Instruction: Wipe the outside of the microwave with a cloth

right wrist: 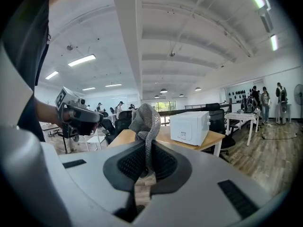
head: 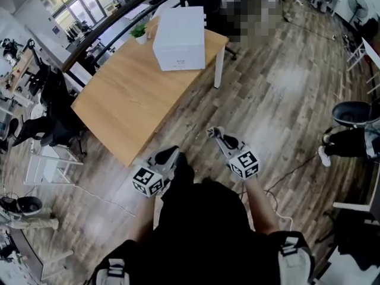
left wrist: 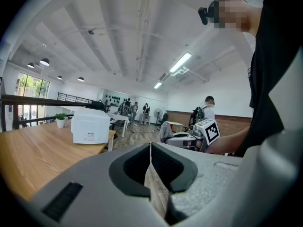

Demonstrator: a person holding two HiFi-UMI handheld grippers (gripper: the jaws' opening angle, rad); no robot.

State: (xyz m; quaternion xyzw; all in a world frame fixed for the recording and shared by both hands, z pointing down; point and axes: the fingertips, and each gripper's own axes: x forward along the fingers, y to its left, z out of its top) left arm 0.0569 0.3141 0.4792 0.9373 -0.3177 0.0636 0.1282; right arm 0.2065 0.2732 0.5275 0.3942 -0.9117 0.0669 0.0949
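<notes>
Wood-plank floor (head: pixel 273 105) underfoot; close in, left gripper (left wrist: pixel 150 151), fingers closed empty, and right gripper (right wrist: pixel 144 161), fingers clamped on crumpled grey knitted cloth (right wrist: pixel 146 118). Well ahead, slightly leftward: white boxy microwave (head: pixel 178 30) on far end of pale wooden worktop (head: pixel 127 100).

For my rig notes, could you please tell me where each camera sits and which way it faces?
Head view: on the head, looking steeply down at table and microwave; shows torso, forearms, left gripper and right gripper.
Left gripper view: on the left gripper, looking along its shut, empty jaws toward the microwave; shows right forearm.
Right gripper view: on the right gripper, along jaws shut on the cloth; shows left forearm.
Shared: all three show the microwave on the table.
</notes>
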